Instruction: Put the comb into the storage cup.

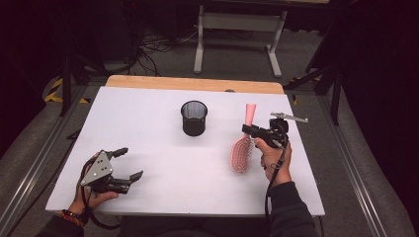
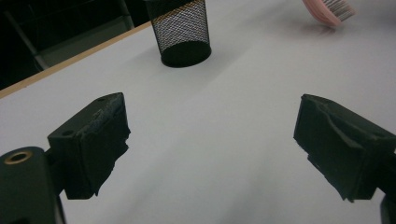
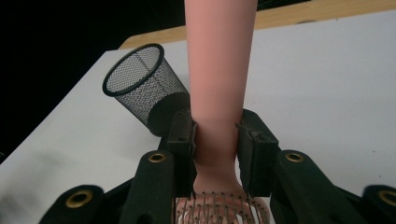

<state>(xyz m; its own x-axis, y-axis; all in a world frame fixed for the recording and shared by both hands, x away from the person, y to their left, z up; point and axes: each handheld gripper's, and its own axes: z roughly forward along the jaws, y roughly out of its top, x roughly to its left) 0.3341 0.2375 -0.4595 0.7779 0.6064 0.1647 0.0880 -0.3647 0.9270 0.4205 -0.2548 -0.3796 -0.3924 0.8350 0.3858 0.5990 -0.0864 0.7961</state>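
Between the two black pads of my right gripper sits the neck of a pink plastic hairbrush, pinched where the smooth handle meets the bristled head. From my right gripper view the handle runs away from me toward the far edge of the table, and the rows of dark-tipped bristles show just below the pads. Seen from the high view, the pink plastic hairbrush is on the right half of the white tabletop, its oval head toward me and low over the surface, its handle pointing to the far side; I cannot tell whether the head touches the board. My right gripper grips it from the right, with my hand wrapped around the grip behind it. A black wire-mesh cup stands upright, well apart to the left of the brush, near the middle of the board. My left gripper rests near the front left corner, jaws spread wide with nothing between them, bare white surface showing in the gap.
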